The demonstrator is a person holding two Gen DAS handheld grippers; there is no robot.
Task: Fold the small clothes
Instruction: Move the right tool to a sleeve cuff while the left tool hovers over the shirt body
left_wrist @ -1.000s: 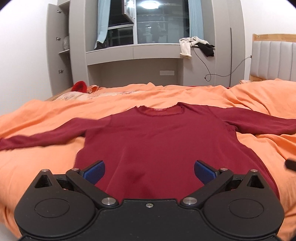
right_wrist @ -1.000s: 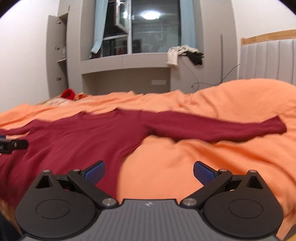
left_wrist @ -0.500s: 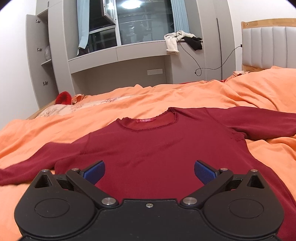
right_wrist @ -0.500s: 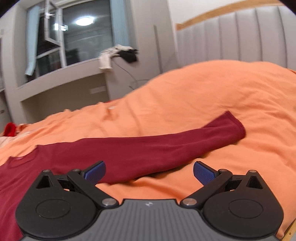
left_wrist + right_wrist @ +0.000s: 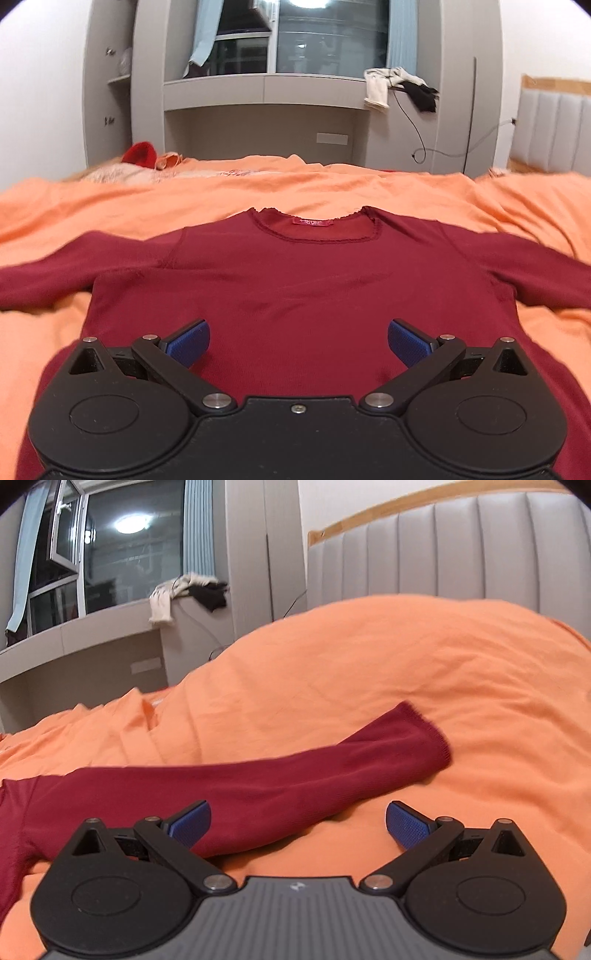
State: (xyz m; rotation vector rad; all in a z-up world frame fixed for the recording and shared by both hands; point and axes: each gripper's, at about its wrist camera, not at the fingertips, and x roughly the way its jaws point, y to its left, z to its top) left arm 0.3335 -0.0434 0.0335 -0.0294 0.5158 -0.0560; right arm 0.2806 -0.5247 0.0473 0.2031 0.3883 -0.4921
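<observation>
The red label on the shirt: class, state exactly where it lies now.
In the left wrist view the red label sits inside the back of the neckline of the dark red shirt, centred, spread flat on the orange bedcover.

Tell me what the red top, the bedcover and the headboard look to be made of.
Red top: fine knit, matte, ribbed cuff. Bedcover: woven cloth, likely cotton, matte, sharply creased. Headboard: padded grey panels, probably faux leather, with a wooden rim.

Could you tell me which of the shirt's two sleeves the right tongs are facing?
The right tongs, open, face the sleeve stretched toward the headboard, cuff visible. The other sleeve lies on the far side.
</observation>
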